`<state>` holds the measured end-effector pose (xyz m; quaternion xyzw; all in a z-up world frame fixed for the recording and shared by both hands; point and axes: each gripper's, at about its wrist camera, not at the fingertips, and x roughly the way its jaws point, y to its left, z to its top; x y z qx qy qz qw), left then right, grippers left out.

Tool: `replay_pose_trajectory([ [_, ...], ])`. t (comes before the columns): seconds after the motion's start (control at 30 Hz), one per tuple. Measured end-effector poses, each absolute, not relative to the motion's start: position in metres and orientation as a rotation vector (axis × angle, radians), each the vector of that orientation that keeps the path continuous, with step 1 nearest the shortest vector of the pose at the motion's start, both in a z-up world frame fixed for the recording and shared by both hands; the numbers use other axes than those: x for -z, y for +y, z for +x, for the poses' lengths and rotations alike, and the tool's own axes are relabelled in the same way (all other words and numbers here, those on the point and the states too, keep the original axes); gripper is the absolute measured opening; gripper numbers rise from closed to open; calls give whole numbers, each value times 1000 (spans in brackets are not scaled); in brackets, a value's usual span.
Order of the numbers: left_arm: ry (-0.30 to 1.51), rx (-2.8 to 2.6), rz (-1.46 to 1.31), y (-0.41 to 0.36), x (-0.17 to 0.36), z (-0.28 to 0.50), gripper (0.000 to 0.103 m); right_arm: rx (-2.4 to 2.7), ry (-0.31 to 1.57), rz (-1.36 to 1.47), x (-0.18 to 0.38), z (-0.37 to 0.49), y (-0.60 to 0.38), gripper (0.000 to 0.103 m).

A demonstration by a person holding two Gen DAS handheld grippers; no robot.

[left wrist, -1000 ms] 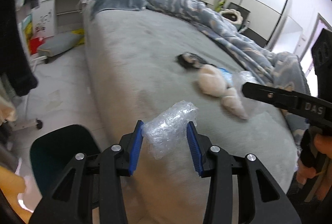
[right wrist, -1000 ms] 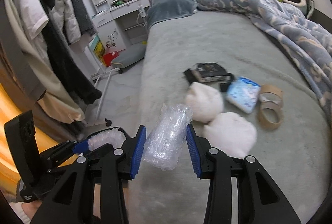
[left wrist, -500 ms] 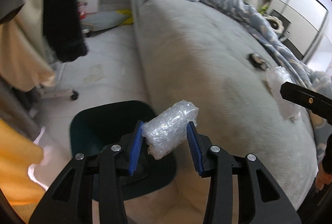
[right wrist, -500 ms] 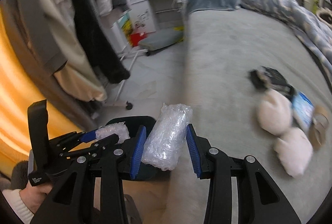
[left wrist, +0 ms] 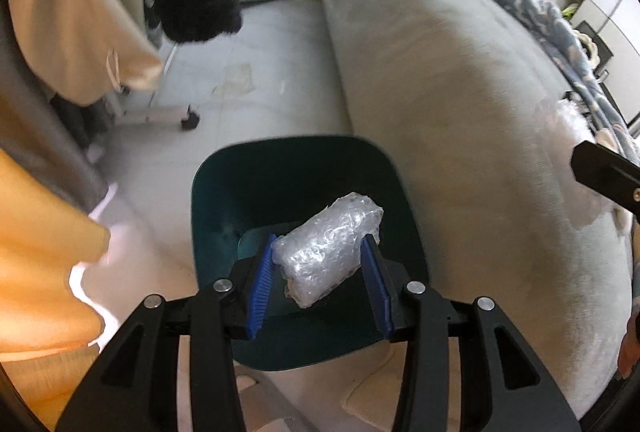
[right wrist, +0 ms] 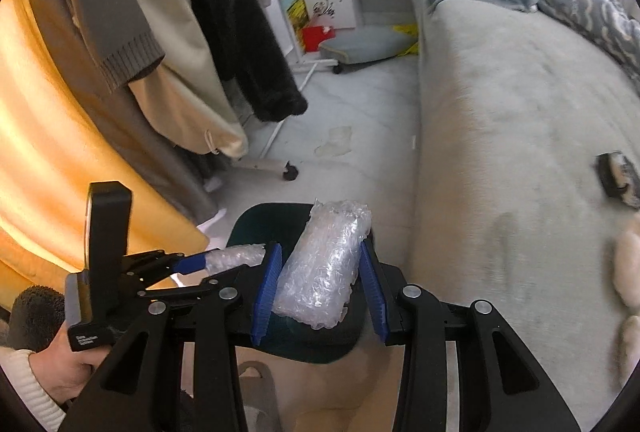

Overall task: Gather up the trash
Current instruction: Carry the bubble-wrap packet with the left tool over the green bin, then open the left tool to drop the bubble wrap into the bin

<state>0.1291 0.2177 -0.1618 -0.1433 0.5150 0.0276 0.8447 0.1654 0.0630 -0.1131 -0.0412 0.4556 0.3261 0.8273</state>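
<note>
My left gripper (left wrist: 320,282) is shut on a wad of clear bubble wrap (left wrist: 328,254) and holds it right over the open mouth of a dark green bin (left wrist: 216,200) on the floor beside the bed. My right gripper (right wrist: 320,284) is shut on a second wad of bubble wrap (right wrist: 324,264) and hovers above the same bin (right wrist: 256,220). In the right wrist view the left gripper (right wrist: 224,260) sits lower left with its wad (right wrist: 236,256) over the bin. The right gripper's finger (left wrist: 600,172) shows at the left wrist view's right edge.
The grey bed (left wrist: 460,112) runs along the right of the bin, with a blue blanket (right wrist: 588,8), a dark object (right wrist: 616,180) and fluffy slippers (right wrist: 630,252) on it. Hanging clothes (right wrist: 240,32) on a wheeled rack (right wrist: 288,172) and an orange curtain (right wrist: 48,152) stand left.
Both grippers have swung left off the bed and down toward the floor, each still holding its bubble wrap. The bin has come under them and now fills the centre of both views.
</note>
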Motion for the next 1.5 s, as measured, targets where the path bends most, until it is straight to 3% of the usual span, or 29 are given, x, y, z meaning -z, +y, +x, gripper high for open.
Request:
replay_pose_trajectory([
  [0.37,1237,-52,-325,230,204,131,51,-729,1048,-98,143,171,94,41],
  [0.57,1239,-54,-360,238,201,128,65,-713,1102,-155,167,173,104,41],
  [0.63,1219,-57,-335,237,193,126,72,-702,1133,-151,179,176,102,40],
  [0.83,1155,-55,-324,245,171,121,79,-667,1185,-171,205,183,100,41],
  [1.5,779,-100,-307,260,83,100,81,-653,1250,-230,245,183,113,44],
])
